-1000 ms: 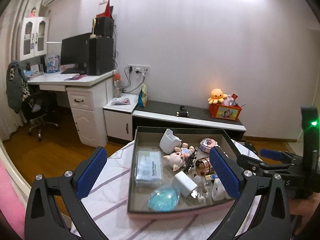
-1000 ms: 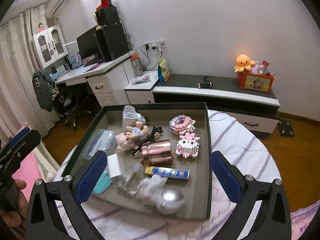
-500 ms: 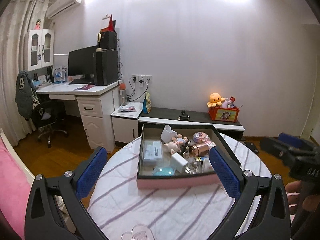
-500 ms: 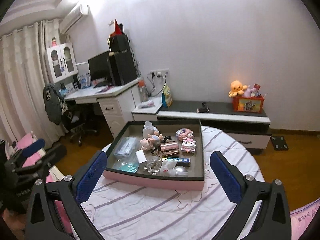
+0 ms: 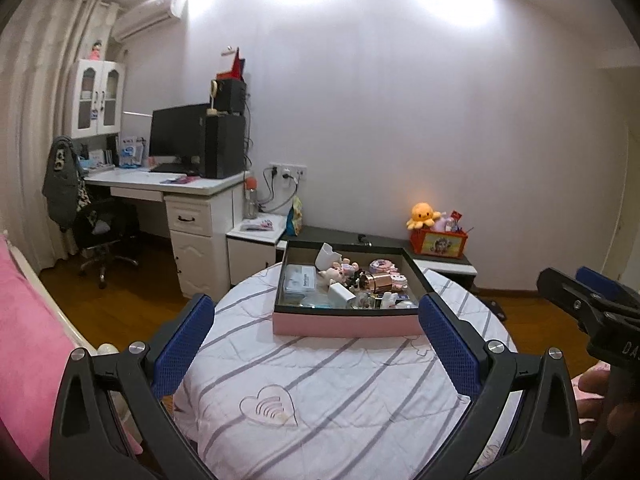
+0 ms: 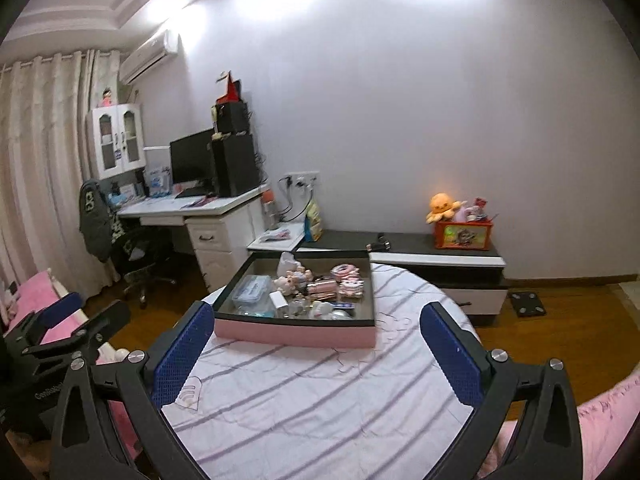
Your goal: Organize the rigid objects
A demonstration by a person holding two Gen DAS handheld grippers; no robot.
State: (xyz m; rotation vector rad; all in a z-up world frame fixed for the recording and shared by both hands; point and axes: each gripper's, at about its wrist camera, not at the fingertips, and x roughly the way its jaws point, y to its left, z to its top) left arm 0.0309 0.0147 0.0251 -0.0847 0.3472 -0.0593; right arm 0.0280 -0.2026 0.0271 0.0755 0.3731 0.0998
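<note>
A pink-sided tray (image 5: 344, 325) (image 6: 292, 333) with a dark inside stands at the far part of a round table with a striped white cloth (image 5: 320, 384) (image 6: 320, 392). It holds several small things: a clear plastic box (image 5: 300, 283) (image 6: 252, 293), a white cup (image 5: 326, 255), a pig figure (image 5: 330, 275), a rose-gold cylinder (image 5: 378, 280), a white charger (image 5: 340, 293). My left gripper (image 5: 316, 344) is open and empty, well short of the tray. My right gripper (image 6: 318, 350) is open and empty, also short of it.
A white desk (image 5: 168, 188) with a monitor and an office chair (image 5: 100, 232) stand at the left. A low dark cabinet (image 6: 420, 248) with an orange toy box (image 6: 462, 234) runs along the back wall. Pink bedding (image 5: 24, 340) lies at the left.
Both grippers have pulled back and away from the tray, which now looks smaller and farther. Both stay open and empty.
</note>
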